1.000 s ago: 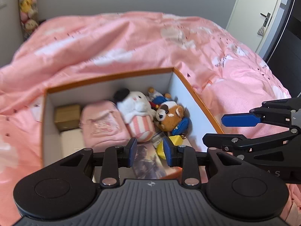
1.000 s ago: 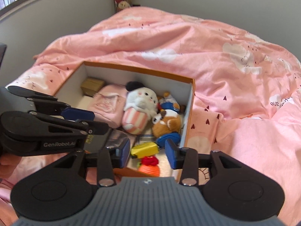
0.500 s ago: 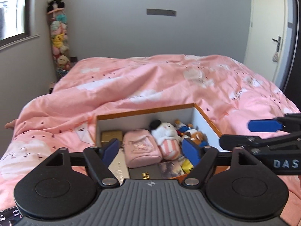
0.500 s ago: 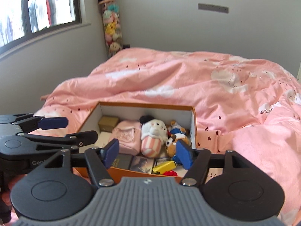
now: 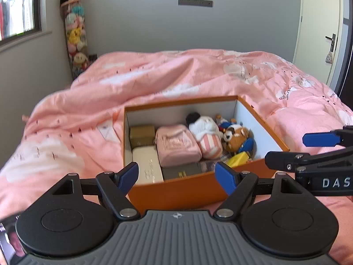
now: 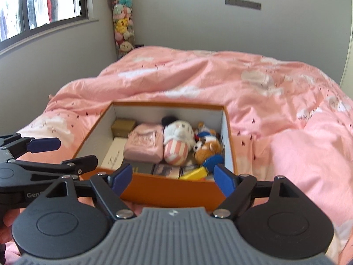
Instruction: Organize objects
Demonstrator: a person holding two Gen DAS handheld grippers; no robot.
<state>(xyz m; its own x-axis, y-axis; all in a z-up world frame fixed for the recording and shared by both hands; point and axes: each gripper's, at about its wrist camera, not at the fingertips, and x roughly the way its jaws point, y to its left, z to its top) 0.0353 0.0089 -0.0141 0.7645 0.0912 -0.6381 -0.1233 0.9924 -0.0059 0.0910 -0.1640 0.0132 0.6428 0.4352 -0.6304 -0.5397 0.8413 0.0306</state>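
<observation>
The orange box (image 5: 199, 188) sat on the pink bed (image 5: 198, 75), at twelve o'clock from both tongs. Inside lay a pink pouch (image 5: 176, 146), a white plush (image 5: 205, 133) and a brown plush (image 5: 236, 138). The left tongs (image 5: 177, 176) stood wide and empty. The right tongs (image 6: 174, 177) were opening, nothing between them.

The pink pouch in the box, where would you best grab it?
Probably from above, across the pink pouch at its narrow width: it lies flat in the orange box, wedged between the striped plush and the tan box, so its sides are blocked.
</observation>
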